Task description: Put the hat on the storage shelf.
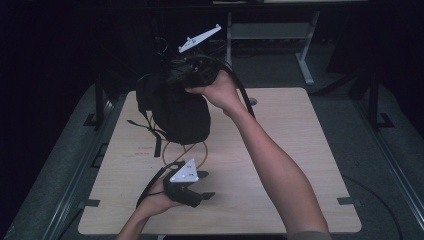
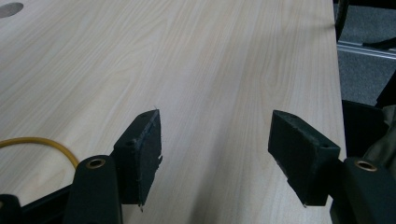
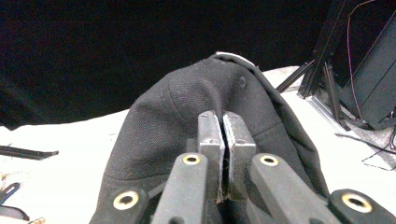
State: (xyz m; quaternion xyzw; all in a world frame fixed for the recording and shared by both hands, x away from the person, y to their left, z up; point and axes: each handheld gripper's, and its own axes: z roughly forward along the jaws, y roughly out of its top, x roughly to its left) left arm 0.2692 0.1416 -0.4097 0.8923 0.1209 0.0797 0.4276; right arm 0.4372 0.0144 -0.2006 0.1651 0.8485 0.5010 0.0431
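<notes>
bag (image 1: 182, 112) on the table's (image 1: 280, 150) far left part, top lifted | right gripper (image 3: 222, 140) jaws pinched on bag's top fabric | left gripper (image 2: 215, 144) jaws wide, nearer than bag, empty | bag likely soft, floppy, light; best gripped at top fold or strap

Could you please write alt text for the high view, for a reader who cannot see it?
A person's right hand lifts a black bag with the right gripper above a light wooden table. The left gripper, jaws open, rests low near the table's front edge, beside a loop of yellow cord. The surroundings are dark.
</notes>
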